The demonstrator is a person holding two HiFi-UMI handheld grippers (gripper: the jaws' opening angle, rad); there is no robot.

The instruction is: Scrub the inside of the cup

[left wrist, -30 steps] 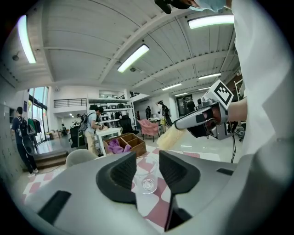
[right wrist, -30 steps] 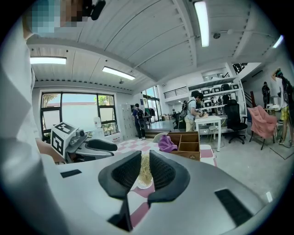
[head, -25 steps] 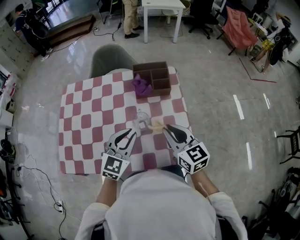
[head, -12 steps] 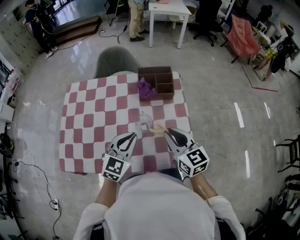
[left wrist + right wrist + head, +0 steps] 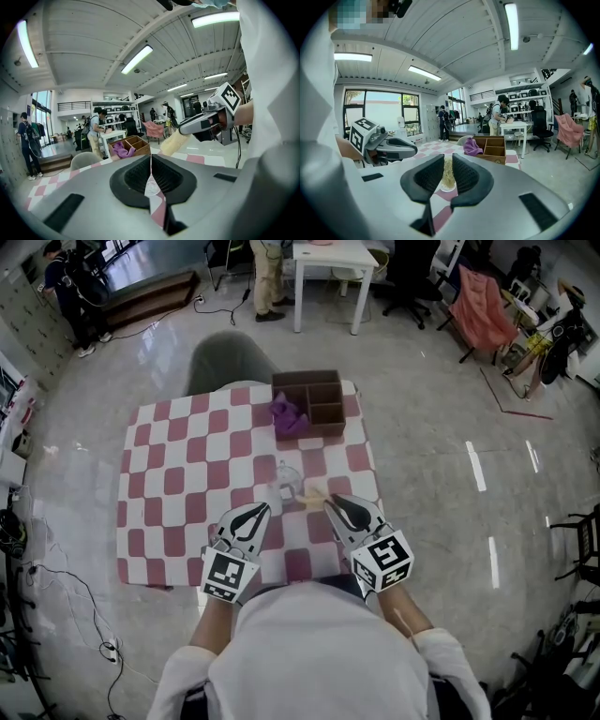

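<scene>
Left gripper [image 5: 150,161] clenched on nothing, near-left of cup | right gripper [image 5: 447,169] clamps brush [image 5: 174,143] (cream bristles forward) | cup [image 5: 285,478] stands unheld on checked cloth [image 5: 169,484], just beyond both | risk: brush tips or shoves unsteadied cup | unclear: clear cup's rim; brush handle hidden in jaws

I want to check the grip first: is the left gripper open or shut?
Shut: the left gripper has its jaws meeting along one line, gripping nothing.
</scene>
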